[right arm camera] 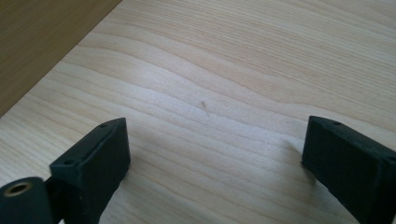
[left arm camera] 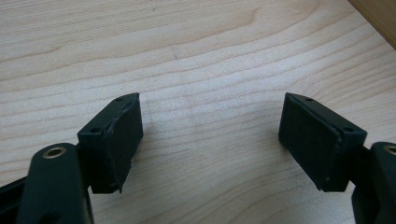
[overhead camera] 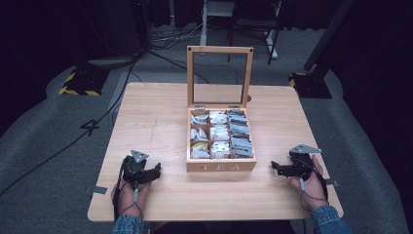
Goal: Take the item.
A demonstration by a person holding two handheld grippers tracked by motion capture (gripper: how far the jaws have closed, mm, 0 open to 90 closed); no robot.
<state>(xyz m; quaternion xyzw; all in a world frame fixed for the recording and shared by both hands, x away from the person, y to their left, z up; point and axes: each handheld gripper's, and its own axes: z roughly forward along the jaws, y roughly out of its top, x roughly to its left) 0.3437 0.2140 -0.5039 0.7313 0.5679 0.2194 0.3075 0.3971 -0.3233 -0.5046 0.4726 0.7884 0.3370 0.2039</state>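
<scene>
A wooden box marked TEA (overhead camera: 221,166) stands in the middle of the table (overhead camera: 146,117), its glass-paned lid (overhead camera: 219,75) upright. Tea bags (overhead camera: 218,132) fill its compartments. My left gripper (overhead camera: 157,170) rests on the table left of the box, pointing toward it. Its jaws stand wide apart over bare wood in the left gripper view (left arm camera: 210,135), with nothing between them. On the other side of the box lies my right gripper (overhead camera: 274,166), also pointing at it. It is open and empty in the right gripper view (right arm camera: 215,154).
A side wall of the box shows at the top right of the left gripper view (left arm camera: 380,18) and at the top left of the right gripper view (right arm camera: 42,42). Stand bases (overhead camera: 80,80) and cables (overhead camera: 73,141) lie on the grey floor around the table.
</scene>
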